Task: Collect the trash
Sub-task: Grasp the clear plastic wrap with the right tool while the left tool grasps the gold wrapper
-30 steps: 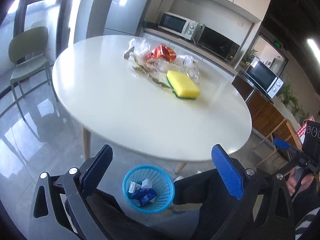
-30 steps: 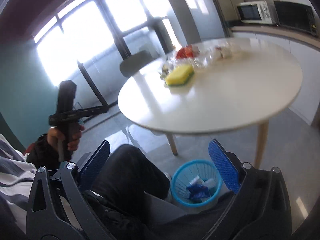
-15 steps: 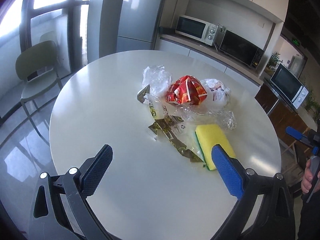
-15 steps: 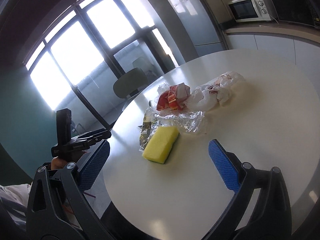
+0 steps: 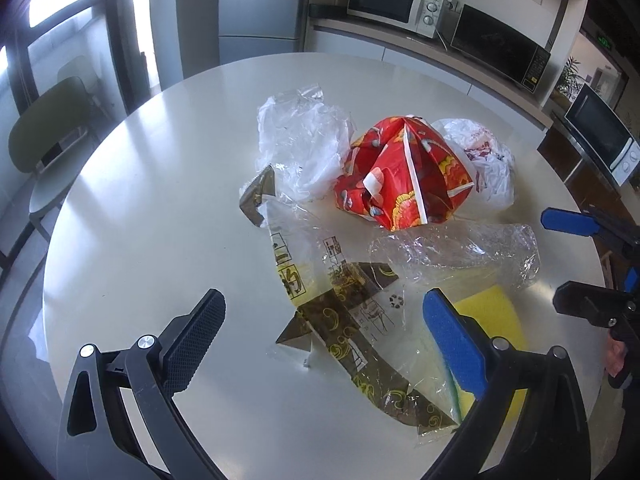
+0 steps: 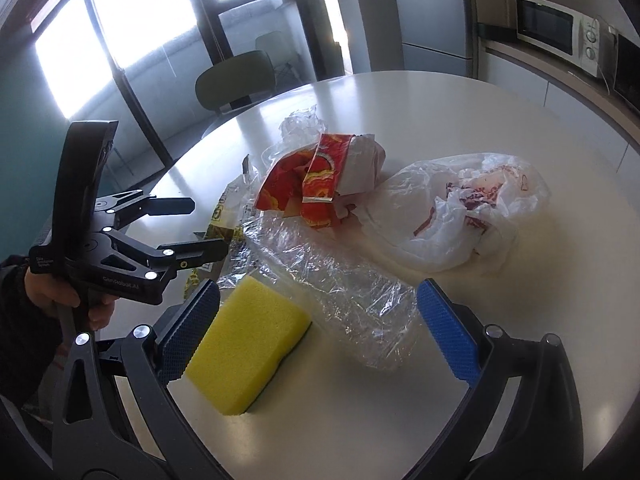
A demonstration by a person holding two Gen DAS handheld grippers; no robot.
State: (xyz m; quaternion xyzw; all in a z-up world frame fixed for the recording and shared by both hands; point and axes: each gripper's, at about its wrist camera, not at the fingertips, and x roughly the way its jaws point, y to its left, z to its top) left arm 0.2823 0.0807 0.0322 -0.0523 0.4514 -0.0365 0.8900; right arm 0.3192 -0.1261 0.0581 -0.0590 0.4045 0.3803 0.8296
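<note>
The trash sits in one loose heap on the round white table (image 5: 132, 216), and the yellow sponge (image 6: 244, 344) at the heap's near edge serves as the landmark. A crumpled clear film wrapper (image 6: 340, 292) lies touching the sponge's far right side, its long axis running away to the right of the sponge. A flat printed brown-and-clear wrapper (image 5: 344, 308) lies on the sponge's left, partly over its edge, its long axis slanting from the sponge up toward the far left. Beyond the sponge stand a red and yellow snack bag (image 5: 404, 176), a clear plastic bag (image 5: 304, 140) and a white plastic bag (image 6: 460, 216). The left gripper (image 5: 324, 336) hovers with jaws spread wide, straddling the printed wrapper's near end, so it is likely the nearer claw for that piece. The right gripper (image 6: 316, 328) is likewise released and empty, spanning the sponge and the clear film.
</note>
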